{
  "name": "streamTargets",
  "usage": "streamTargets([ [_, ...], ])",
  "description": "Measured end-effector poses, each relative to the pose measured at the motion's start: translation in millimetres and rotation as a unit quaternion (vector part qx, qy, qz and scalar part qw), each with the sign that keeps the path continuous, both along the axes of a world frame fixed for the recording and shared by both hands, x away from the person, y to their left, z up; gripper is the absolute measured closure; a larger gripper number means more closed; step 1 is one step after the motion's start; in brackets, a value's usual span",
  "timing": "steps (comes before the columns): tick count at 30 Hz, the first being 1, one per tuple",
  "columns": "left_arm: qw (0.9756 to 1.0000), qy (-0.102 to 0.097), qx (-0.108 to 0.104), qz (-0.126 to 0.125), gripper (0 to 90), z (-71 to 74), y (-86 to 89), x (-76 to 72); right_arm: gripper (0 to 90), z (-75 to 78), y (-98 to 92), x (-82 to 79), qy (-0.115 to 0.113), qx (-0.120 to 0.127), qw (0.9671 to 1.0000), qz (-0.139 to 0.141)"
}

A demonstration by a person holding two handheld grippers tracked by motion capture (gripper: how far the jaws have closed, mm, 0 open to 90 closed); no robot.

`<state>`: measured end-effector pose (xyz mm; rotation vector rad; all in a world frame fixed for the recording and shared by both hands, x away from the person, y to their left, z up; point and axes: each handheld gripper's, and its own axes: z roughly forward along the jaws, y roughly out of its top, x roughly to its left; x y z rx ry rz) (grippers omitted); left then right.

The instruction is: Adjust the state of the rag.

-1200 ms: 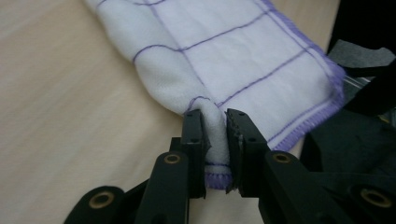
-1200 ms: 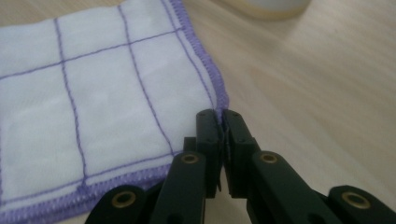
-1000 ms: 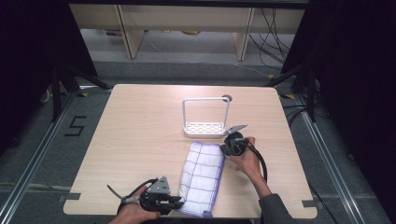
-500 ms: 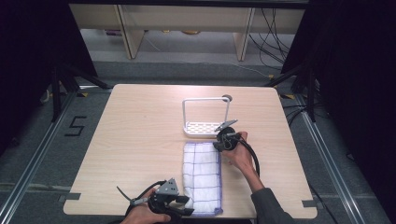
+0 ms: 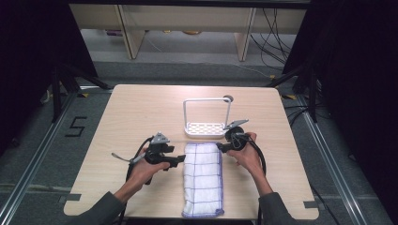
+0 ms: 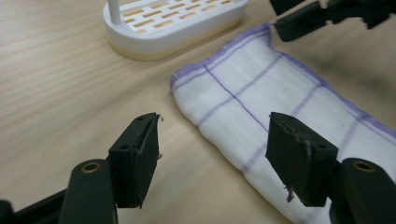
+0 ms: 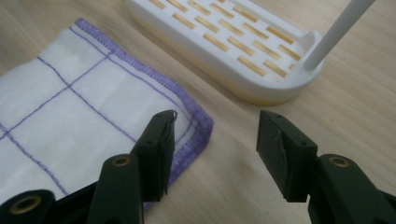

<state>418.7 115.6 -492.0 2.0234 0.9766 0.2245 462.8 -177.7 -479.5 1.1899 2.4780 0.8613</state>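
Note:
A folded white cloth (image 5: 202, 180) with purple grid lines lies lengthwise on the table's near half. My left gripper (image 5: 181, 161) stands open beside the cloth's far left corner. In the left gripper view its jaws (image 6: 212, 135) straddle the cloth's (image 6: 280, 107) left edge, one over bare wood and one over fabric. My right gripper (image 5: 220, 147) is open at the far right corner. In the right gripper view its jaws (image 7: 217, 130) frame the purple-hemmed corner of the cloth (image 7: 84, 107). Neither gripper holds anything.
A white rack (image 5: 206, 127) with a slotted base and a tall arched handle stands just beyond the cloth, close to both grippers (image 6: 177, 23) (image 7: 233, 42). The wooden table (image 5: 131, 112) is bare to the left and at the back. Dark floor surrounds it.
My left gripper has moved away from the front edge up to the cloth's far left corner. The cloth, slanted a second ago, now lies straight. The right gripper has stayed near the far right corner.

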Motion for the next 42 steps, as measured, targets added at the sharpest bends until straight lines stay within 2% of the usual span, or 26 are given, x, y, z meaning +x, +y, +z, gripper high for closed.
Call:
streamTargets([
  [1,1.0,0.0,0.008,0.002,33.7,-2.0,-3.4,7.4,47.6,-0.8,0.1,0.4,0.004,0.001,1.0,-0.005],
  [2,0.9999,0.0,0.016,0.004,33.7,-3.2,-5.7,13.9,47.6,-3.4,0.2,1.9,-0.003,0.0,1.0,-0.005],
  [3,0.999,-0.012,0.043,0.003,34.0,-5.8,-11.9,23.9,47.8,-3.6,0.4,2.6,0.001,-0.003,1.0,-0.007],
  [4,0.9987,-0.013,0.048,0.003,34.6,-6.5,-13.7,27.2,48.5,-5.4,1.9,3.1,0.001,0.001,1.0,-0.002],
  [6,0.9993,-0.007,0.036,0.005,36.9,-8.5,-16.8,34.3,48.5,-6.9,4.3,3.5,0.005,-0.001,1.0,0.002],
  [10,0.9994,0.006,0.034,-0.004,41.3,-14.1,-23.6,42.5,48.5,-11.8,7.5,6.9,0.001,0.004,0.9999,0.011],
  [11,0.9992,0.006,0.038,-0.002,41.9,-14.8,-24.7,43.9,48.5,-14.4,9.5,7.3,0.001,0.012,0.9999,0.006],
  [12,0.9993,0.004,0.037,0.002,42.5,-16.7,-26.2,46.2,48.5,-14.3,10.3,7.0,0.014,0.011,0.9998,0.004],
  [13,0.9993,0.002,0.036,0.0,44.6,-18.7,-27.8,47.9,48.5,-15.2,9.6,9.4,0.008,0.003,0.9999,0.01],
  [14,0.9994,0.003,0.036,-0.002,46.0,-20.1,-29.5,48.5,48.5,-17.3,11.4,9.2,0.012,0.013,0.9998,0.005],
  [16,0.9989,-0.003,0.046,-0.013,49.5,-22.3,-32.6,48.9,48.9,-17.6,11.8,10.4,0.008,0.002,0.9999,0.012],
  [18,0.9987,-0.01,0.046,-0.019,51.7,-23.3,-34.2,48.2,49.0,-18.2,14.4,8.5,0.017,0.007,0.9998,0.004],
  [19,0.9987,-0.01,0.045,-0.023,54.1,-23.2,-34.1,48.2,49.4,-18.1,14.0,9.9,0.016,0.004,0.9998,0.011],
  [20,0.9985,-0.015,0.046,-0.025,56.6,-23.5,-34.2,47.8,50.3,-20.0,14.6,10.4,0.002,0.004,0.9999,0.01],
  [22,0.9983,-0.015,0.042,-0.036,63.1,-24.1,-34.1,46.7,53.7,-18.7,15.7,8.5,0.017,0.006,0.9998,0.008],
  [23,0.9983,-0.018,0.042,-0.037,66.4,-24.3,-34.7,46.0,55.6,-18.8,14.4,9.5,0.01,0.001,0.9999,0.013],
  [26,0.9979,-0.02,0.044,-0.043,73.5,-24.0,-35.1,44.5,59.3,-20.4,15.4,7.0,0.023,0.022,0.9995,-0.006],
  [29,0.9972,-0.027,0.047,-0.051,79.0,-24.1,-36.8,42.4,70.2,-21.3,14.0,6.4,0.019,0.026,0.9994,0.009],
  [31,0.9971,-0.029,0.049,-0.051,80.3,-23.5,-37.7,41.6,76.8,-20.2,15.1,3.7,0.02,0.024,0.9993,0.018],
  [32,0.9972,-0.028,0.047,-0.051,81.0,-23.4,-37.6,41.6,79.8,-20.6,15.4,3.6,0.003,0.013,0.9994,0.031],
  [33,0.9972,-0.027,0.048,-0.052,81.4,-23.2,-37.2,41.7,82.4,-20.1,18.6,0.3,0.007,0.013,0.9994,0.03],
  [34,0.9972,-0.027,0.048,-0.052,81.8,-23.2,-37.2,41.7,84.0,-20.4,19.6,-0.1,-0.009,0.002,0.9991,0.041],
  [36,0.9972,-0.028,0.045,-0.053,82.2,-22.2,-36.4,42.5,85.4,-19.6,22.0,-2.2,-0.017,-0.009,0.9988,0.045],
  [38,0.9971,-0.03,0.044,-0.054,82.5,-20.3,-35.7,42.0,86.1,-18.3,23.1,-4.3,-0.017,-0.01,0.9988,0.044],
  [39,0.9974,-0.031,0.039,-0.053,82.6,-19.1,-35.5,41.3,86.2,-19.2,23.4,-4.5,-0.027,-0.005,0.9987,0.043],
  [42,0.9972,-0.035,0.034,-0.056,82.6,-13.9,-32.4,40.7,86.3,-11.7,21.4,-7.4,-0.024,-0.003,0.9986,0.047],
])
